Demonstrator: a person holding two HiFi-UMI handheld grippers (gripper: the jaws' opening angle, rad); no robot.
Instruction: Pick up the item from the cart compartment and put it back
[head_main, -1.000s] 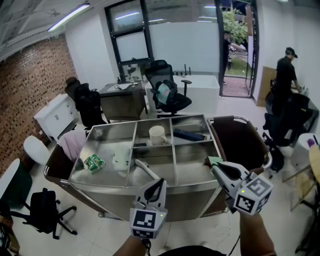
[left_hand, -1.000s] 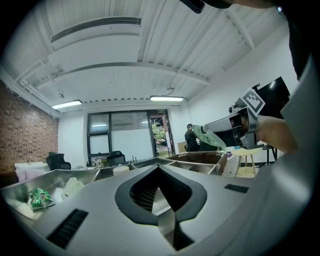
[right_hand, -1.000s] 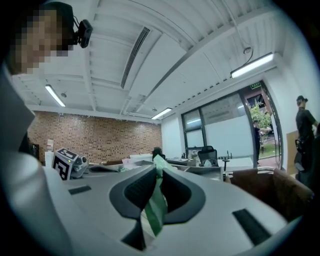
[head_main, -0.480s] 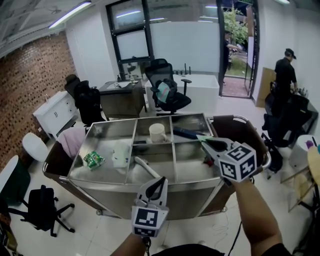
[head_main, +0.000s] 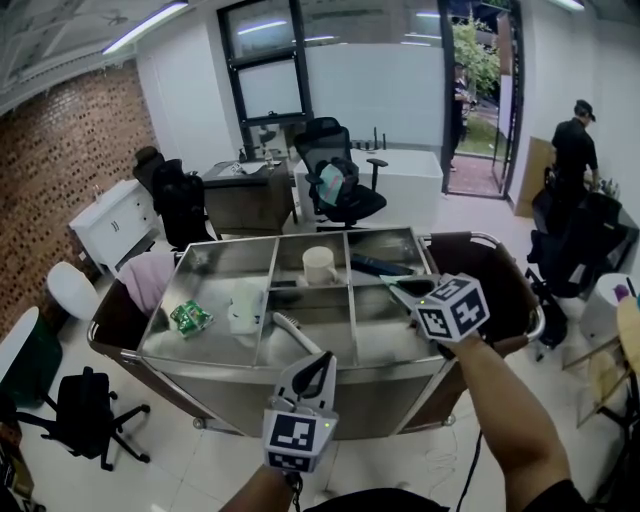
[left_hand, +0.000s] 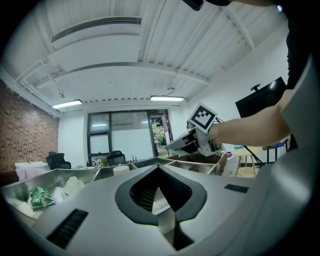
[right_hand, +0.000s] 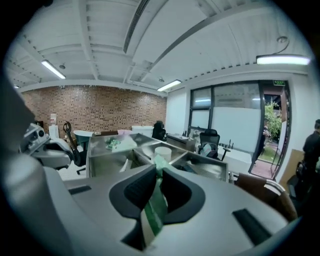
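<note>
A steel cart (head_main: 300, 372) with several compartments stands in front of me. My right gripper (head_main: 398, 287) hangs over its right-hand compartments, shut on a flat green packet (right_hand: 156, 200) that sticks out past the jaw tips (right_hand: 159, 170). My left gripper (head_main: 320, 362) is held level at the cart's near edge, jaws together with nothing in them (left_hand: 160, 170). In the cart lie a green snack bag (head_main: 188, 318), a crumpled white item (head_main: 243, 305), a white cup (head_main: 318, 265), a dark flat item (head_main: 378, 266) and a white-handled brush (head_main: 295, 335).
Brown bags hang at both cart ends, the right one (head_main: 480, 275) beside my right arm. Black office chairs (head_main: 340, 190) and a desk (head_main: 245, 195) stand behind the cart. A person (head_main: 575, 140) stands at the back right. A white cabinet (head_main: 110, 225) lines the brick wall.
My right gripper has swung from the cart's near right corner leftward and out over the right compartments, still holding the green packet. The left gripper has stayed put.
</note>
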